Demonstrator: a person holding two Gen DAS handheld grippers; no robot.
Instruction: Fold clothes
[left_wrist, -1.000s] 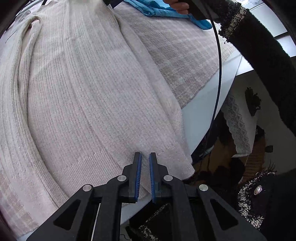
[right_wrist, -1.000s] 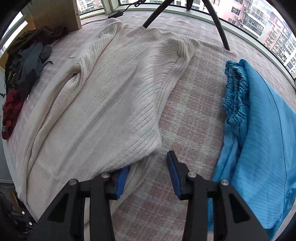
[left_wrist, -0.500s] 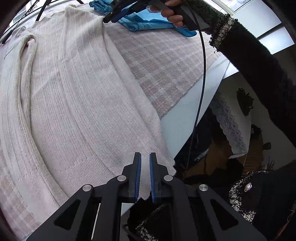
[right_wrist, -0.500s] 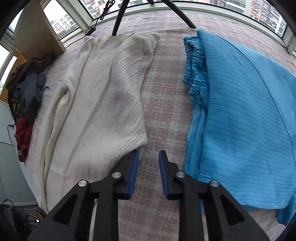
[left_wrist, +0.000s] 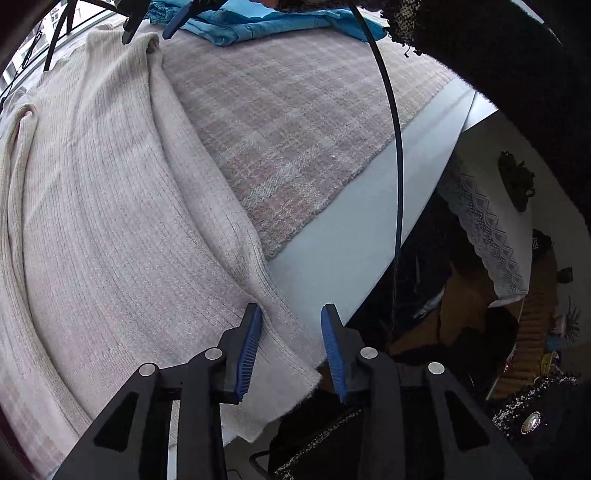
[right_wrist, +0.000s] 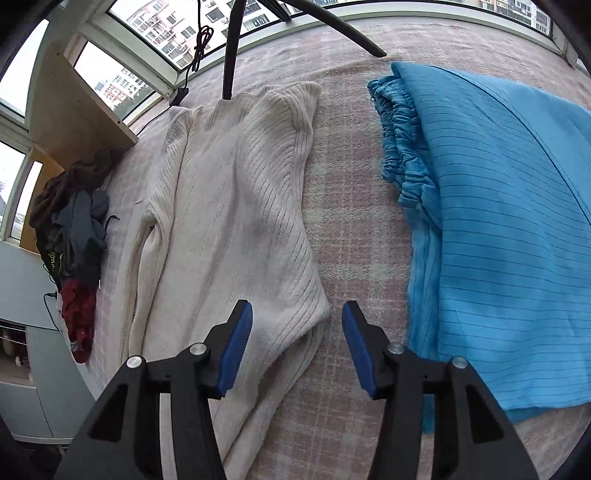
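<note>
A cream ribbed sweater (left_wrist: 110, 203) lies flat on a pink plaid blanket (left_wrist: 295, 122), its hem corner hanging over the table edge. My left gripper (left_wrist: 291, 310) hovers over that hem corner. Its jaws are opening, with the fabric's edge below the gap and nothing pinched. In the right wrist view the sweater (right_wrist: 236, 206) stretches away toward its collar. My right gripper (right_wrist: 296, 306) sits over the sweater's near side edge, jaws opening and apart from the cloth. A blue striped garment (right_wrist: 498, 221) lies to the right.
The white table edge (left_wrist: 351, 236) drops off to the right of the blanket. A pile of dark and red clothes (right_wrist: 74, 236) lies at the left beside a wooden box (right_wrist: 74, 110). Black stand legs (right_wrist: 229, 48) rise at the back. A black cable (left_wrist: 397, 147) hangs from a dark sleeve (left_wrist: 498, 44).
The left gripper's jaws went from shut to apart as it slid along the hem to the corner. The right gripper's jaws narrowed, then spread wide, and it rolled.
</note>
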